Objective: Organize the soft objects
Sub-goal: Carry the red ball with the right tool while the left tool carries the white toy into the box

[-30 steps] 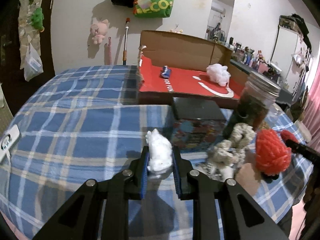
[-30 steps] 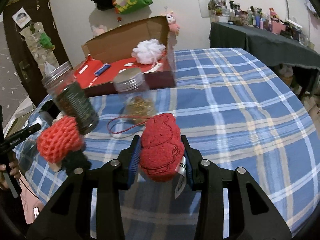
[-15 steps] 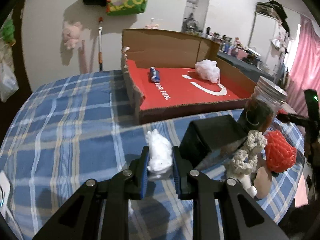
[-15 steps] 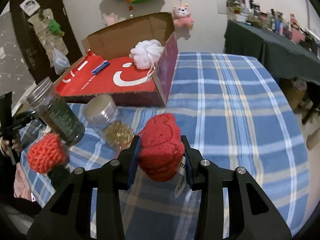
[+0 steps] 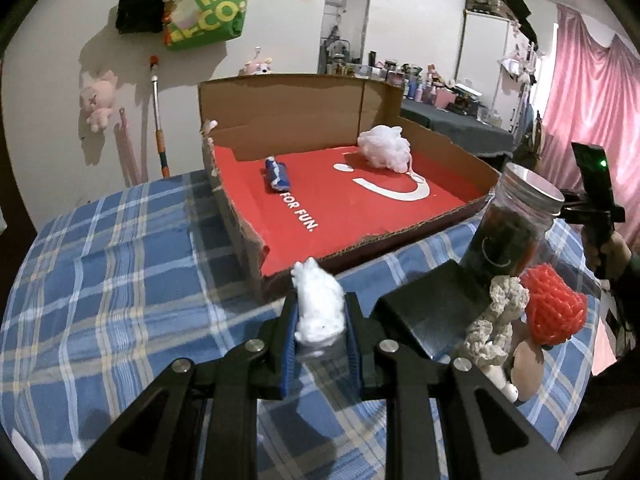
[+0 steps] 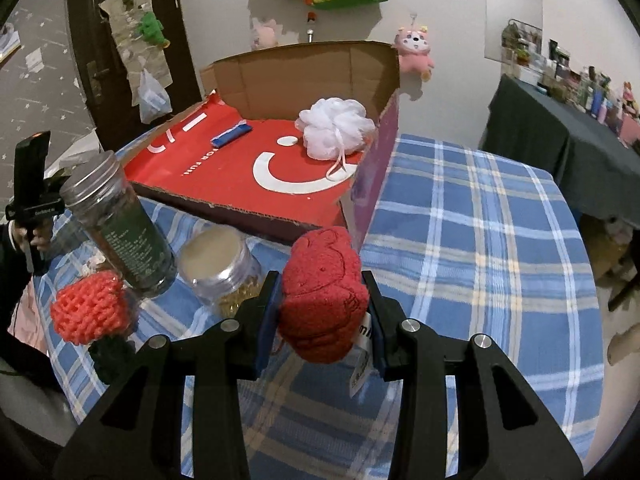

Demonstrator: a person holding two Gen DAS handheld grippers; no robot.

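Note:
My left gripper (image 5: 320, 320) is shut on a small white fluffy toy (image 5: 319, 306), held above the checked cloth just before the near edge of the open cardboard box (image 5: 304, 100) with a red liner. My right gripper (image 6: 322, 312) is shut on a red plush toy (image 6: 322, 294) with a paper tag, held near the box's front right corner (image 6: 372, 184). A white mesh pouf (image 5: 385, 147) and a blue wrapped item (image 5: 277, 173) lie in the box. The pouf also shows in the right wrist view (image 6: 334, 127).
A dark jar with a metal lid (image 5: 512, 220), a black box (image 5: 432, 312), a grey knitted piece (image 5: 494, 328) and a red crocheted flower (image 5: 554, 308) stand right of my left gripper. In the right wrist view a short jar (image 6: 220, 266) stands beside the dark jar (image 6: 120, 224).
Both grippers have risen and moved toward the box with their toys held. The box looks nearer and is seen more from above.

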